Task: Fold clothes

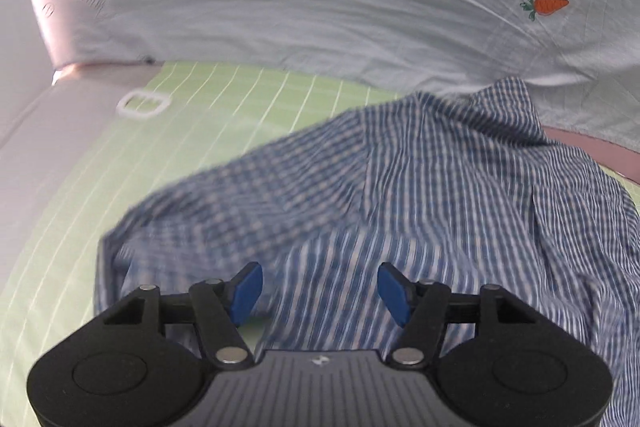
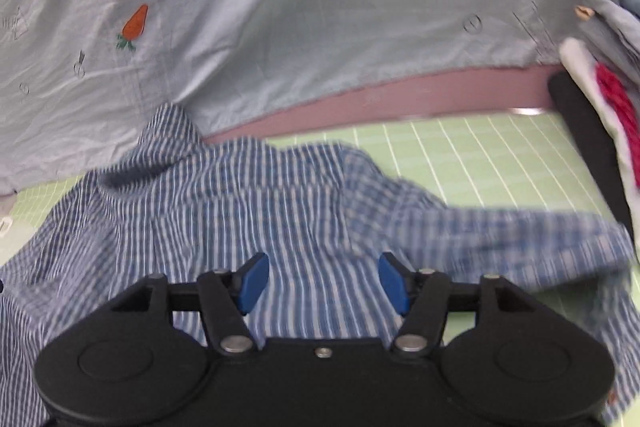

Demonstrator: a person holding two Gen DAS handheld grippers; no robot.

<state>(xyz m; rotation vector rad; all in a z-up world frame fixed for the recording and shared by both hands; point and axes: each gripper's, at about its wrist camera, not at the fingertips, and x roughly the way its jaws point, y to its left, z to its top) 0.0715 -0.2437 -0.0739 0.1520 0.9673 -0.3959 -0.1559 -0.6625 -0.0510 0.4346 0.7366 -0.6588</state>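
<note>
Blue-and-white checked cotton, a rumpled shirt [image 1: 400, 195], is lying on the green gridded mat [image 1: 224, 99] in the left wrist view, under the left gripper [image 1: 320, 293], whose blue pads are standing wide apart with nothing between them. This view alone is showing a white ring-shaped marking [image 1: 143, 103] on the mat's far left.

In the right wrist view, the right gripper [image 2: 320, 281] is likewise hanging wide and empty over the shirt [image 2: 248, 195], a sleeve trailing rightward. Only here a stack of folded clothes [image 2: 604, 67] is showing at the right edge. The pale blue carrot-printed sheet [image 2: 320, 7] is filling the background.
</note>
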